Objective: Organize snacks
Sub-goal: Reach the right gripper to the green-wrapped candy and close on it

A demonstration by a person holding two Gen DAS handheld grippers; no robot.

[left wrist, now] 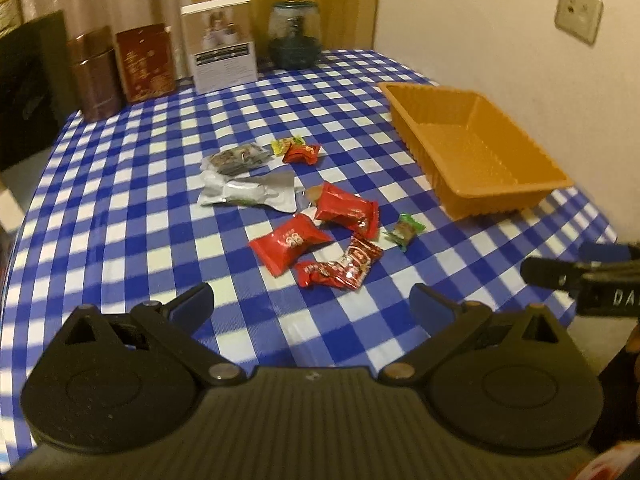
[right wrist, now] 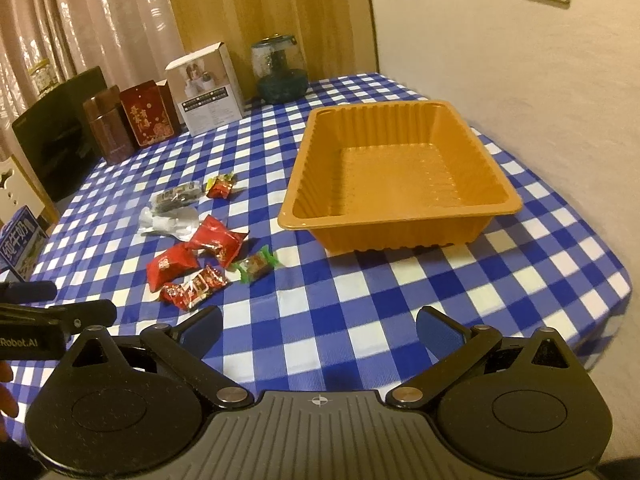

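Red, silver and green wrapped snacks (left wrist: 316, 216) are lying in a loose cluster on the checked worktop (right wrist: 360, 312), left of the orange tray (right wrist: 400, 168), which is sitting empty (its long axis running away toward the wall). The left gripper (left wrist: 312, 304) and right gripper (right wrist: 318, 326) are hovering level above the near edge, jaws spread wide, gripping nothing.

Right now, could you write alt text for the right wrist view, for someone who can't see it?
An empty orange tray sits on a blue-and-white checked tablecloth, with a scatter of wrapped snacks lying loose to its left. The open right gripper hovers in the foreground, holding nothing; boxes and a glass jar line the far edge.
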